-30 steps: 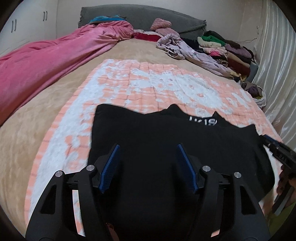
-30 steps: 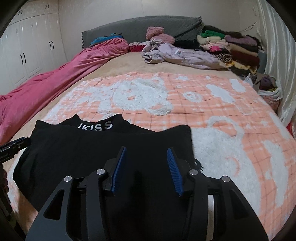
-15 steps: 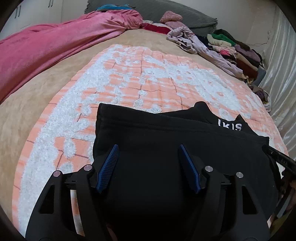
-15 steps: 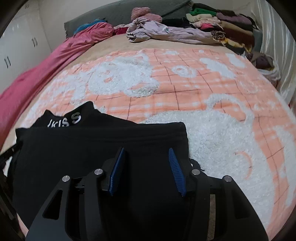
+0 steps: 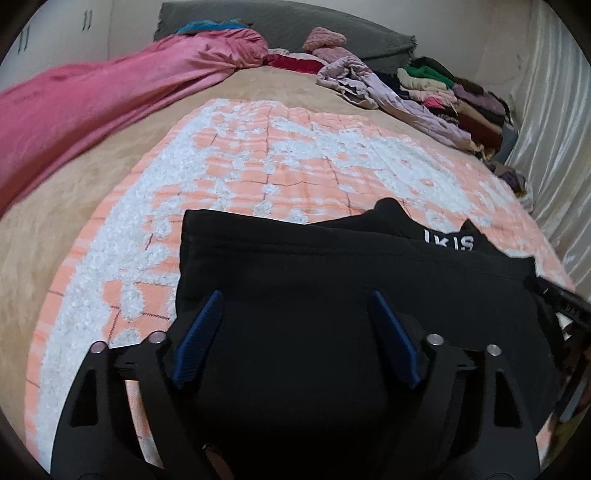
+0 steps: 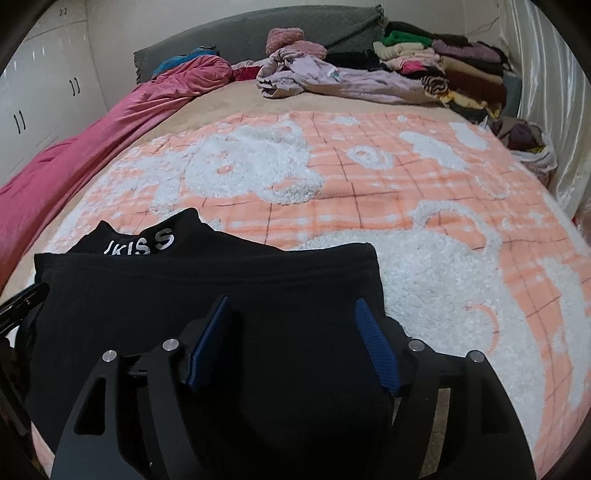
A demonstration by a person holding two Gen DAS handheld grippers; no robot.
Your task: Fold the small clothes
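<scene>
A black garment [image 5: 332,273] with white letters on its collar lies folded on the orange and white blanket [image 5: 280,162] at the near edge of the bed. It also shows in the right wrist view [image 6: 207,288]. My left gripper [image 5: 295,306] is open over the garment's left half, its blue pads apart and holding nothing. My right gripper [image 6: 291,314] is open over the garment's right half, near its right edge, also holding nothing. The right gripper's tip shows at the right edge of the left wrist view [image 5: 561,299].
A pink duvet [image 5: 96,107] runs along the left side of the bed. A lilac garment [image 6: 332,79] and a stack of folded clothes [image 6: 443,70] lie at the back right. A grey headboard [image 6: 251,33] stands behind. A curtain [image 5: 554,122] hangs on the right.
Both grippers have stayed open over the garment. Both views dipped closer to the bed half a second ago and have tilted back up since. The garment lies as before.
</scene>
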